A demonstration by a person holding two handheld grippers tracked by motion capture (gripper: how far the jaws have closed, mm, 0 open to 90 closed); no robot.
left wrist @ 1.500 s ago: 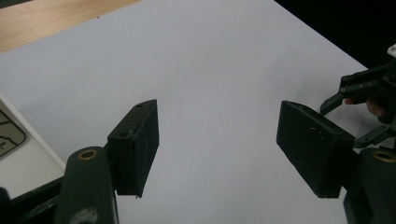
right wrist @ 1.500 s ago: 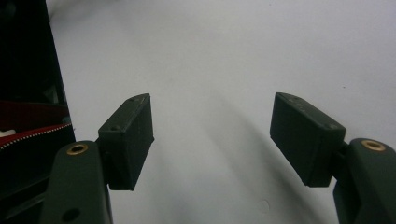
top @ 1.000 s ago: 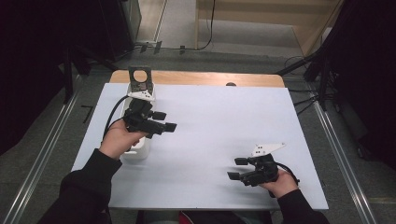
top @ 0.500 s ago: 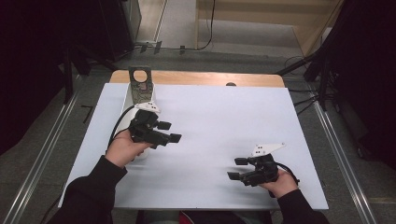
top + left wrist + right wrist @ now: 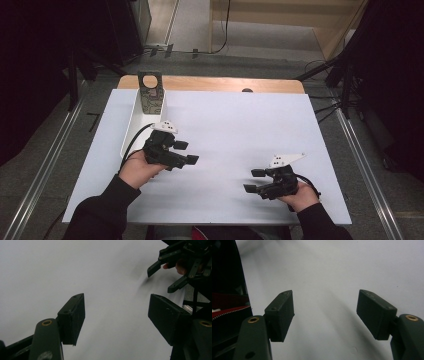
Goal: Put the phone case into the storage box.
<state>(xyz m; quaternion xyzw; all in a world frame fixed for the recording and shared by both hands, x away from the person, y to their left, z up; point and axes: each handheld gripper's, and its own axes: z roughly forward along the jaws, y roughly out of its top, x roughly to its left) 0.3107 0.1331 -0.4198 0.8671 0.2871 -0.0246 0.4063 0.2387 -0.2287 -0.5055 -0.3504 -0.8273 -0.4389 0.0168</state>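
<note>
white tray (image 5: 134,119) behind left gripper (image 5: 186,152)

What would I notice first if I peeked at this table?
Two black grippers held over a big white table: the left gripper near the left edge, the right gripper near the front right. Both have open jaws with nothing between them. At the back left lies a long white tray, with a grey metal plate with a round hole standing at its far end.

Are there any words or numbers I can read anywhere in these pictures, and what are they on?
None can be read. The dark plate standing at the far end of the white tray has pale markings, too small and blurred to make out. The grippers and the white table carry no readable text.
</note>
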